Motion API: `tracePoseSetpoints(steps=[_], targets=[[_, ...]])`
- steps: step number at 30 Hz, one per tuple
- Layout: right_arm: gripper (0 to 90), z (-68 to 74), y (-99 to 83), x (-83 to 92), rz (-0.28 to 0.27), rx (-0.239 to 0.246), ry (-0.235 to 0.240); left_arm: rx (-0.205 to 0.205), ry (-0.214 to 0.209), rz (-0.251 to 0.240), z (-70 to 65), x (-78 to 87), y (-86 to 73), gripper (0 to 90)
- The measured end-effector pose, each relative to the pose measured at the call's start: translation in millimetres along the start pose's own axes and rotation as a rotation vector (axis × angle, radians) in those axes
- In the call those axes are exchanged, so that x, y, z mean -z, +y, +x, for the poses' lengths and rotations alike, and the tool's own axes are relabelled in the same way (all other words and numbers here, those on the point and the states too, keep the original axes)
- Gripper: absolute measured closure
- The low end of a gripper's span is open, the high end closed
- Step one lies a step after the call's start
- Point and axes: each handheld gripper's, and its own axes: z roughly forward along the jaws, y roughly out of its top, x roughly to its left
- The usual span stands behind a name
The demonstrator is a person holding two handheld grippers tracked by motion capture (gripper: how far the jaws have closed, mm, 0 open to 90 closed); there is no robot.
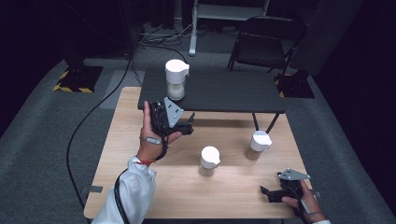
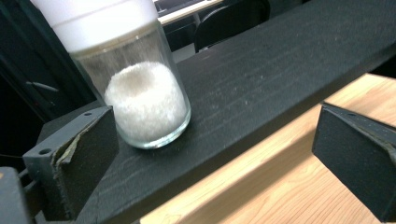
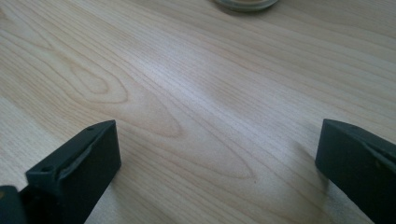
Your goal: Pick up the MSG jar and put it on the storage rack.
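**Left gripper faces the white-capped jar on the black shelf, fingers apart**

The glass jar (image 1: 176, 79), capped in white and holding a mound of white grains, stands upright on the black shelf (image 1: 224, 91), near that shelf's left front corner. The shelf stands over the far edge of the wooden worktop (image 1: 140, 154).

The left gripper (image 1: 180, 125) hangs just in front of the jar and lower than it, over the worktop beside the shelf's front edge. In the left gripper view its fingers (image 2: 74, 154) stand wide apart with nothing between them. The jar (image 2: 140, 88) sits beyond the left finger, clear of it.

Two smaller jars stand on the worktop, nearer the person than the big jar. One (image 1: 209, 161) lies well in front of it and a little to the right; the other (image 1: 258, 144) is farther right, near the shelf's right legs. Both wear white caps and hold tan contents.

The right gripper (image 1: 275, 193) rests low over the worktop, far from the big jar, at the near right corner. Its fingers (image 3: 79, 168) are spread and hold nothing, with bare wood between them.
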Motion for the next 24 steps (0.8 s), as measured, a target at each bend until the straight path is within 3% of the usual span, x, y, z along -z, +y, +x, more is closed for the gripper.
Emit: tracePoseSetpoints(steps=[11,24], targets=[[0.0,0.0,0.0,0.0,0.000,0.000,0.000,-0.041,-0.022,0.034,-7.7,3.8,-16.8,0.4],[0.0,0.1,0.0,0.0,0.000,-0.001,-0.001,-0.095,-0.064,0.107,-14.0,6.3,-40.0,0.4]])
